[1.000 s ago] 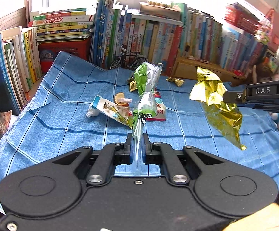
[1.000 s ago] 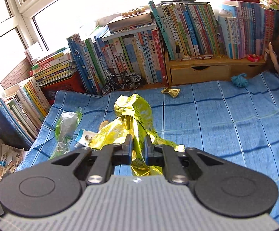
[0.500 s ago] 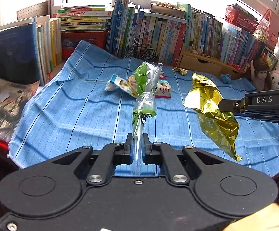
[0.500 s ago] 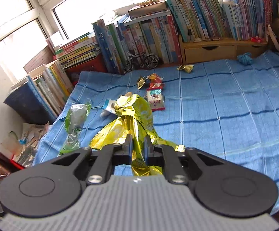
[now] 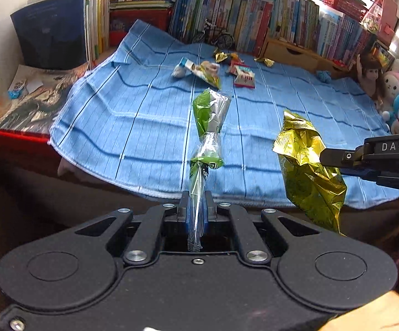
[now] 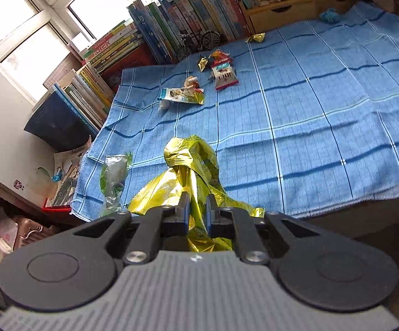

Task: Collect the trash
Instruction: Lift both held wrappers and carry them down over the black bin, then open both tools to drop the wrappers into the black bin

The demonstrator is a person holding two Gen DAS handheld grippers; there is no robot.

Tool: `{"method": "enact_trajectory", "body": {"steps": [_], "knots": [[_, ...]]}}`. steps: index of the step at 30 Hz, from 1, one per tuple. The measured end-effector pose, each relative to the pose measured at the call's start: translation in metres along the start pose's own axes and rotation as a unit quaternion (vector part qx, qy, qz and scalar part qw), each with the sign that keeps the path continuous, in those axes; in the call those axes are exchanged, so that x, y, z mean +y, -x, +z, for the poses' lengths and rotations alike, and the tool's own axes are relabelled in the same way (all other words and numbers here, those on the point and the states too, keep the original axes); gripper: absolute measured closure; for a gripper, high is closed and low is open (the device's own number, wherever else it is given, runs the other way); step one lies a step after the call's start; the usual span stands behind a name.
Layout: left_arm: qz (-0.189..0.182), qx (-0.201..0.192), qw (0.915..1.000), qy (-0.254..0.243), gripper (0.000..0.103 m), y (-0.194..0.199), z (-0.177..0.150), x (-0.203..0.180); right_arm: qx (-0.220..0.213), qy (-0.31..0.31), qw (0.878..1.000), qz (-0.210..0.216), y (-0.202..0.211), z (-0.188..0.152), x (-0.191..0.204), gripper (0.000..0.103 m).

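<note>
**Both wrappers in your grip**

Your left hand-held gripper (image 5: 196,207) is clamped on the green wrapper (image 5: 209,127); your right hand-held gripper (image 6: 198,207) is clamped on the gold bag (image 6: 191,165). Both hang over the near edge of the blue cloth (image 6: 323,115). More wrappers (image 6: 221,74) lie near its far edge.

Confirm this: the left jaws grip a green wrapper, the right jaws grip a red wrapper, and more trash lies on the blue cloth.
Not quite. The right gripper grips a gold wrapper, not a red one, as the right wrist view shows. The rest holds: the left gripper grips the green wrapper, and more trash lies on the blue cloth.
</note>
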State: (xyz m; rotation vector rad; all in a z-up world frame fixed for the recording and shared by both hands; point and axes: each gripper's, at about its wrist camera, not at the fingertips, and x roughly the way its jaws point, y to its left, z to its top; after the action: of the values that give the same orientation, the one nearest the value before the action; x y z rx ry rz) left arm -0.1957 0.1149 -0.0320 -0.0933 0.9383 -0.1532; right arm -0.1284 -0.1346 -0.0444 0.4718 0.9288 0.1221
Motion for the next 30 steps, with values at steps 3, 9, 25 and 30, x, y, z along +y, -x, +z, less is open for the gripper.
{"method": "enact_trajectory", "body": {"steps": [3,9,25,30], "knots": [[-0.006,0.02,0.9998,0.0,0.095,-0.003,-0.01,0.014,0.011,-0.01,1.0,-0.007,-0.005,-0.014,0.006,0.088],[-0.011,0.052,0.9986,0.004,0.095,-0.018,-0.025,0.031,0.038,-0.017,0.999,-0.014,-0.023,-0.034,0.018,0.088],[0.009,0.144,0.9881,0.053,0.095,-0.088,-0.071,0.047,0.162,-0.041,0.986,-0.019,-0.094,-0.091,-0.001,0.088],[0.017,0.164,0.9851,0.048,0.095,-0.112,-0.076,0.043,0.186,-0.083,0.979,-0.017,-0.12,-0.093,-0.018,0.088]]}}
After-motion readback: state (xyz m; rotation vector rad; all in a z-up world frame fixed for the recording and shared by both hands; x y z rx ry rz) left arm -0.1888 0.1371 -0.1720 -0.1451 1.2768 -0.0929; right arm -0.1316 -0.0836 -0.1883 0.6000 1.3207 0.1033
